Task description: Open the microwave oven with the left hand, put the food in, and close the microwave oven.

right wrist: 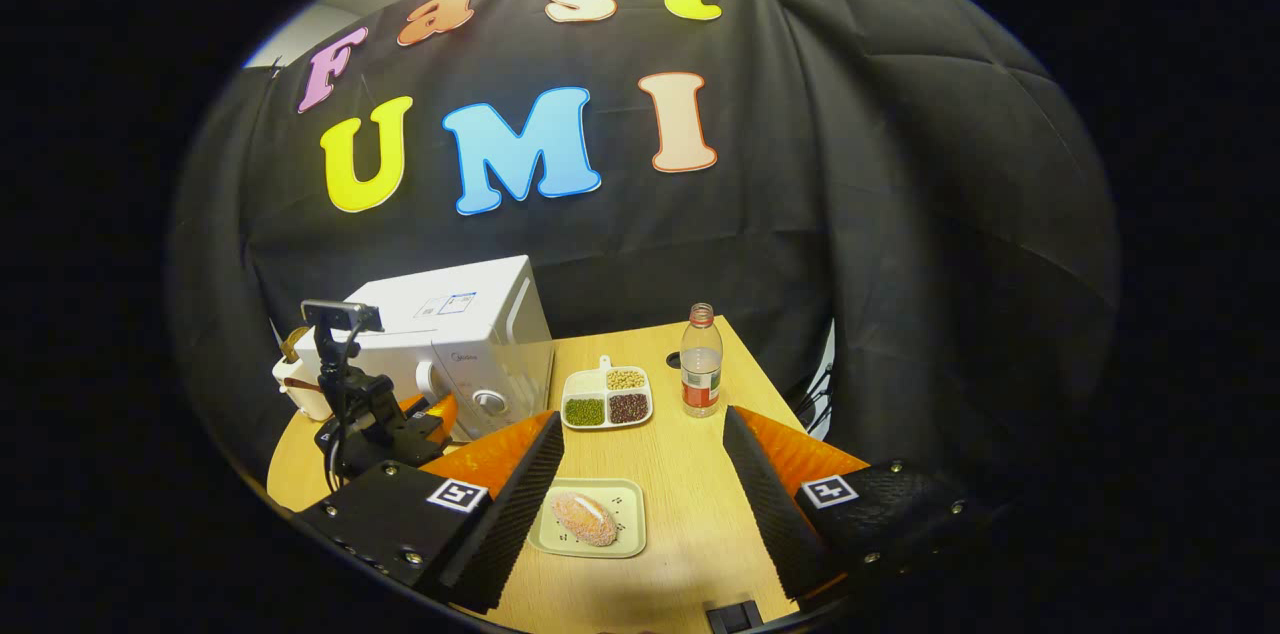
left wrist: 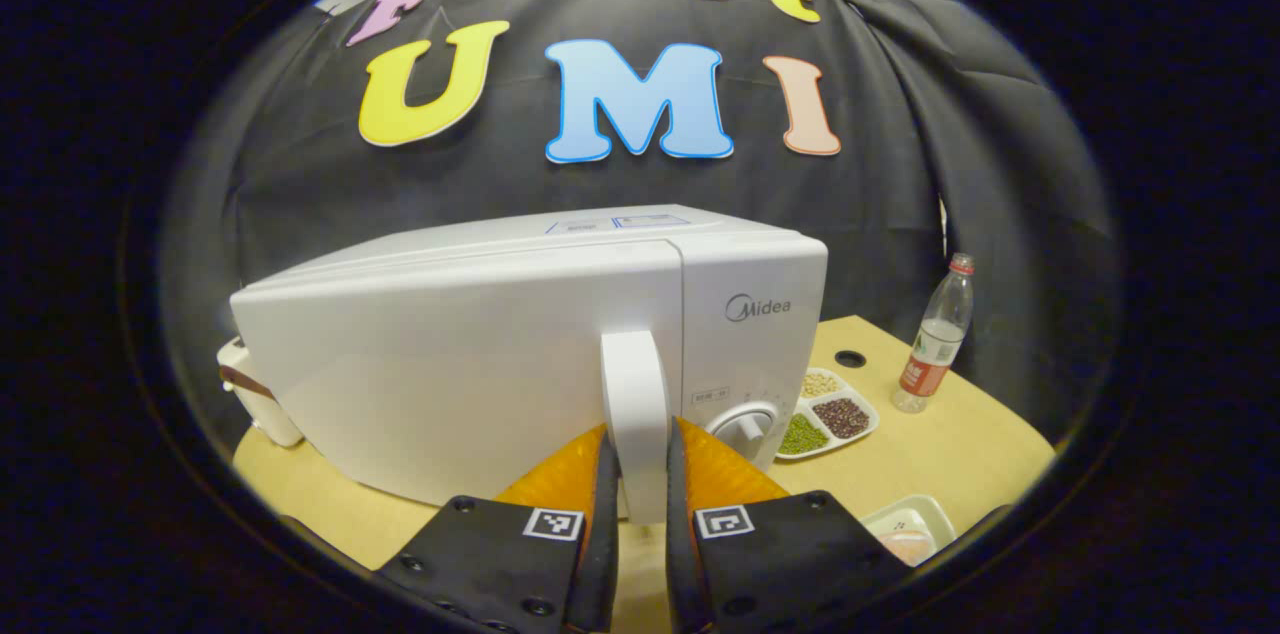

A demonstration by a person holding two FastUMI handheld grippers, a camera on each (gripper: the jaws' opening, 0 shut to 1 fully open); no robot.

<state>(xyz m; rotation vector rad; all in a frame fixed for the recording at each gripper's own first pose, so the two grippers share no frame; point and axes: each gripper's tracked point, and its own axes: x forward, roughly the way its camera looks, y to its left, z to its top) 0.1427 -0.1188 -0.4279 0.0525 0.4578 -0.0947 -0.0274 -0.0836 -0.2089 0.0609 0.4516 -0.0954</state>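
Observation:
A white microwave (left wrist: 760, 314) stands on the wooden table (left wrist: 960, 444). My left gripper (left wrist: 640, 434) is shut on the door's upright white handle (left wrist: 633, 384), one orange finger on each side. A wedge of gap along the door's top suggests that the door (left wrist: 440, 364) stands slightly ajar. The right gripper view shows the microwave (right wrist: 450, 304) at the left with the left gripper (right wrist: 425, 409) at its front. The food, a bread roll (right wrist: 585, 519) on a pale plate (right wrist: 630, 494), lies below my right gripper (right wrist: 641, 419), which is open and holds nothing. The plate (left wrist: 905, 539) also sits low at the right of the left gripper view.
A white three-part tray of beans (right wrist: 606, 396) lies right of the microwave, with a plastic bottle (right wrist: 701, 361) beside it near the table's far right edge. A round hole (right wrist: 677, 356) is in the tabletop behind them. A white appliance (right wrist: 295, 379) stands left of the microwave.

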